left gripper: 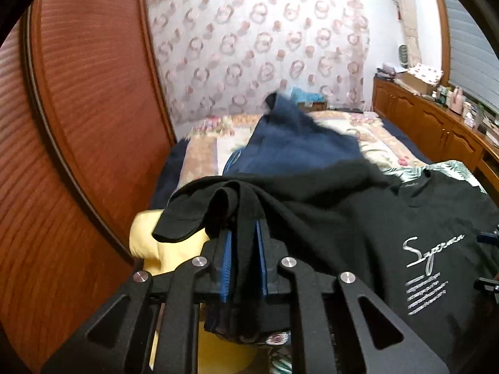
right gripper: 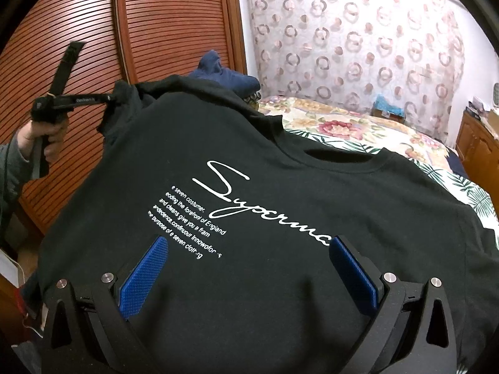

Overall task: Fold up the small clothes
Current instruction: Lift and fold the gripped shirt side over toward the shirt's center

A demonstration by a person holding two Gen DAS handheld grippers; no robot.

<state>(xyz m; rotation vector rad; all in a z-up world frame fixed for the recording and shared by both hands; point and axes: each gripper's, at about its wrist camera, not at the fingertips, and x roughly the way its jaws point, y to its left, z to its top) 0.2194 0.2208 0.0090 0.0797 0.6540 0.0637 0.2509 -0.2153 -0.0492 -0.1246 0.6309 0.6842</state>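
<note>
One limp black T-shirt (right gripper: 280, 187), script-printed.

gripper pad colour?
Blue, textured pads on the right gripper; clearest in the right wrist view.

Black printed cotton T-shirt (right gripper: 249, 218) fills frame centre, over floral quilted bed (right gripper: 343, 124). Navy blue fabric garment (right gripper: 224, 74) behind it, upper centre. Slatted wooden wardrobe (right gripper: 171, 25) upper left. Ring-patterned curtain (right gripper: 358, 40) upper right.
</note>
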